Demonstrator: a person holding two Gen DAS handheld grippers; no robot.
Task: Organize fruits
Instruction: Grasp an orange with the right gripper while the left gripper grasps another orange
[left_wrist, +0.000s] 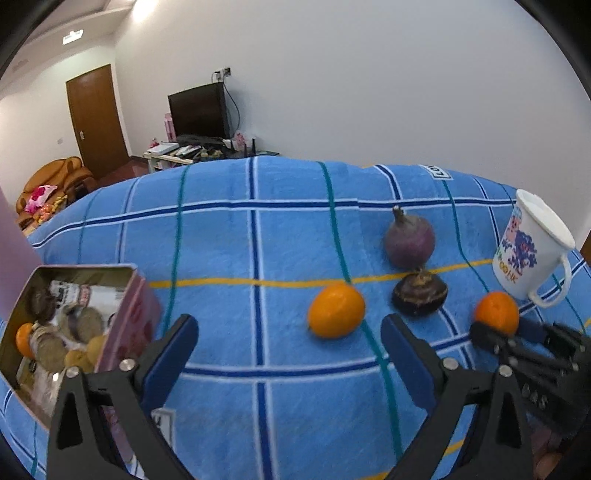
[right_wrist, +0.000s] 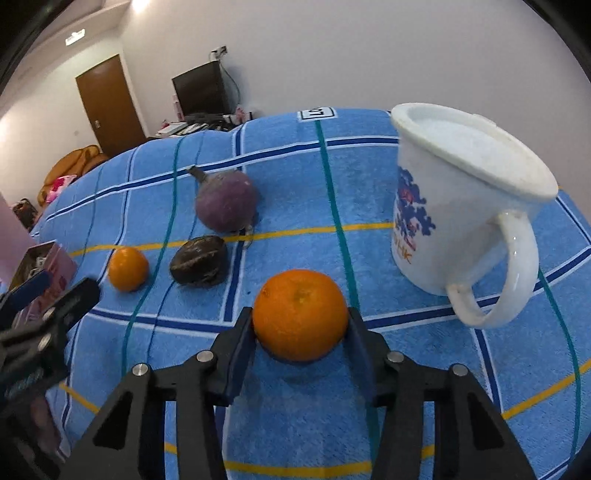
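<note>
My right gripper (right_wrist: 301, 325) is shut on an orange (right_wrist: 300, 314), held just above the blue checked cloth; it also shows in the left wrist view (left_wrist: 496, 312). My left gripper (left_wrist: 290, 334) is open and empty, low over the cloth. A second orange (left_wrist: 336, 310) lies just beyond it, and shows in the right wrist view (right_wrist: 127, 268). A dark brown fruit (left_wrist: 420, 293) and a purple round fruit (left_wrist: 409, 240) lie behind. A pink tin box (left_wrist: 122, 325) at the left holds an orange and several other fruits.
A white mug (right_wrist: 461, 210) with a blue print stands at the right, next to the held orange. The blue cloth (left_wrist: 240, 240) covers a raised surface. A TV, a desk, a door and a sofa are far behind.
</note>
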